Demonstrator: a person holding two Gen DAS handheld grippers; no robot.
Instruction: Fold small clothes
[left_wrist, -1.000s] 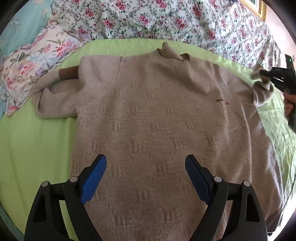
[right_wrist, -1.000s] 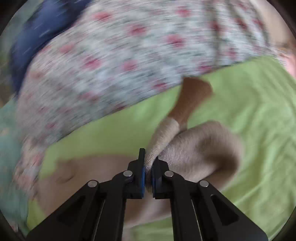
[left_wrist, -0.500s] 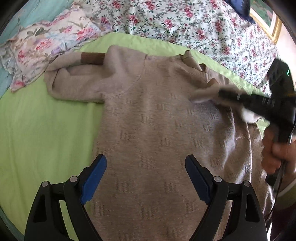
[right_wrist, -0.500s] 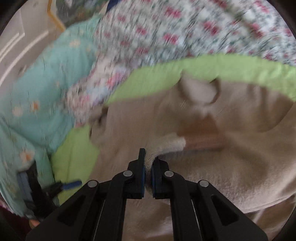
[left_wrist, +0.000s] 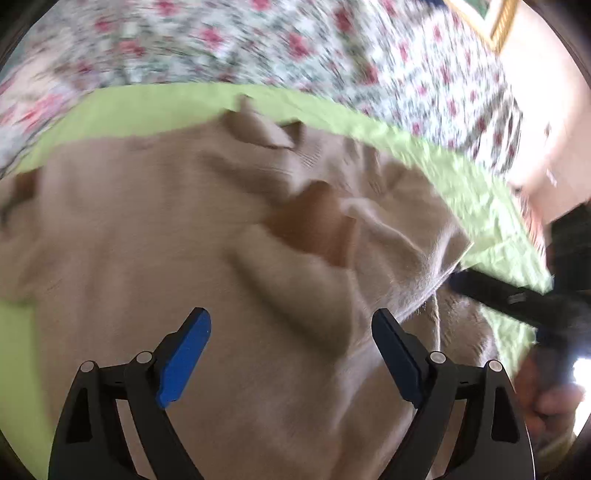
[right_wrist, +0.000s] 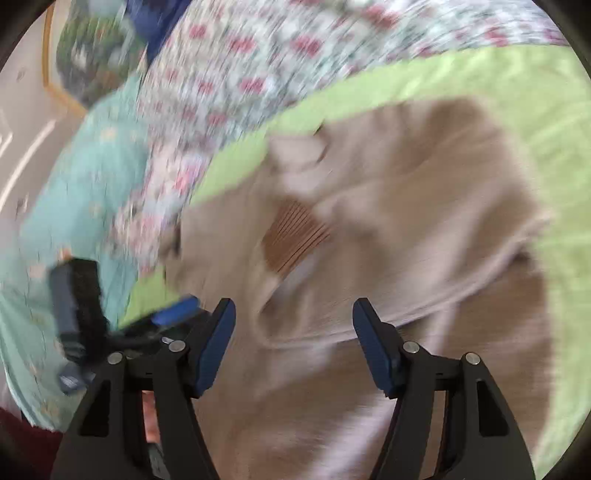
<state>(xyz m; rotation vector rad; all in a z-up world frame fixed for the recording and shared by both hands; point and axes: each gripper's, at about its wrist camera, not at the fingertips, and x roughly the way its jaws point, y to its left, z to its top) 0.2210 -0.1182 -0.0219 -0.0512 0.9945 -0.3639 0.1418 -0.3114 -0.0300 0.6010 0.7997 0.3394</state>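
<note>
Left gripper (left_wrist: 291, 354): matte black frame w/ triangular cut-outs behind the fingers (left_wrist: 183, 356), bright blue pads on inner faces, silver screws at pivots. Right gripper (right_wrist: 293, 343): same black build, darker blue pads, silver screws. Bare skin on hand (left_wrist: 546, 395) right of fingers.

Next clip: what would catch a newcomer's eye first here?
A beige sweater spreads over a lime-green sheet, with one sleeve folded in so that its brown cuff lies on the chest below the collar. Both grippers, left and right, hang open over it, holding nothing. A floral quilt runs behind, blurred.
</note>
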